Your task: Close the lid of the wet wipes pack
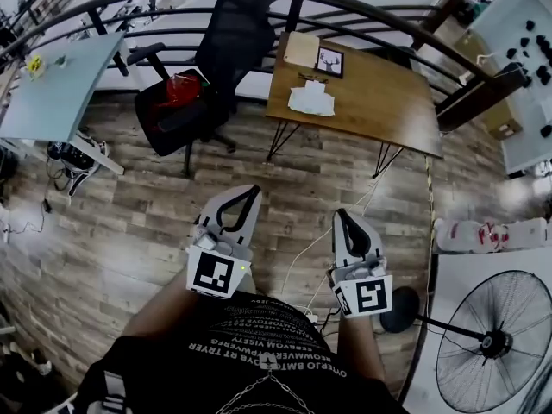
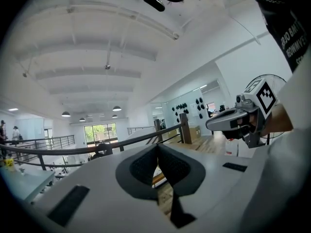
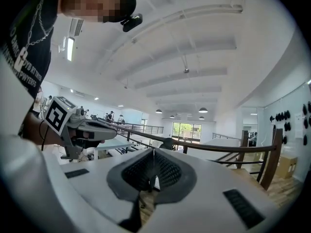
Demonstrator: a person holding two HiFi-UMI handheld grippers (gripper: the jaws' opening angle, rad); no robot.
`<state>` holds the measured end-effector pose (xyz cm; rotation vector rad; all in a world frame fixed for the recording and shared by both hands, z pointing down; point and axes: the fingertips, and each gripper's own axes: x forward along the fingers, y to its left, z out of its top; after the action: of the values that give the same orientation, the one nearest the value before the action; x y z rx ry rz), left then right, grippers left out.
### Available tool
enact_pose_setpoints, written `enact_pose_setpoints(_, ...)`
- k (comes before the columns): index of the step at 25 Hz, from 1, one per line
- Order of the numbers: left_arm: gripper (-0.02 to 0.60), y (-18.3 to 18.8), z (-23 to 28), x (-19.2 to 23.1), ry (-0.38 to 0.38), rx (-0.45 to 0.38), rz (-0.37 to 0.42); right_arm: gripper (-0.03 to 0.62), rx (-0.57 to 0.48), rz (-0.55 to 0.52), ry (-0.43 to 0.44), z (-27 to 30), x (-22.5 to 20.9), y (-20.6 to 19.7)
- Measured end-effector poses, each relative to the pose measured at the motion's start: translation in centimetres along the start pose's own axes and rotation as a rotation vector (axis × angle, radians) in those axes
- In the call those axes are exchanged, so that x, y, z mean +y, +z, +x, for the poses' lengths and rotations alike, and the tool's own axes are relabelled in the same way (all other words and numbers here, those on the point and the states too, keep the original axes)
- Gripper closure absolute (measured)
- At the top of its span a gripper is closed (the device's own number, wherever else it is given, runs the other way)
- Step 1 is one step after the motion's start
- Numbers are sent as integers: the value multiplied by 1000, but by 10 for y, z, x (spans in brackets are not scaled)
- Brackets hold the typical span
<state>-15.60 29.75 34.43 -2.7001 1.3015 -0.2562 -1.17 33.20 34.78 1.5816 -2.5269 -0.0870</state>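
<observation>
Wet wipes pack: probably the white bundle on the wooden bench, well apart from me. Left tongs and right tongs are both closed and empty, held level. I judge they're idle; the lid is not yet reached.

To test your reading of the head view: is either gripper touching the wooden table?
No, the left gripper and right gripper hang over the floor, well short of the wooden table.
</observation>
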Motion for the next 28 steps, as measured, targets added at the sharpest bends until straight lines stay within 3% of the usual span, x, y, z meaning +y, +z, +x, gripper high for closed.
enact_pose_setpoints(6,554,0,2,19,-60,-24,7,578,30,-19,0,27,9,4)
enact_pose_setpoints(13,554,-7,-2,22,-51,-34,-39,577,83,-30,1,27,17,-4)
enact_pose_setpoints(20,554,-8,12,8,-92,-47,-29,580,73,-60,-32,22,-1,-11)
enact_pose_setpoints(28,552,-27,62,0,-67,8,-22,580,94,-117,-46,37,-42,-33)
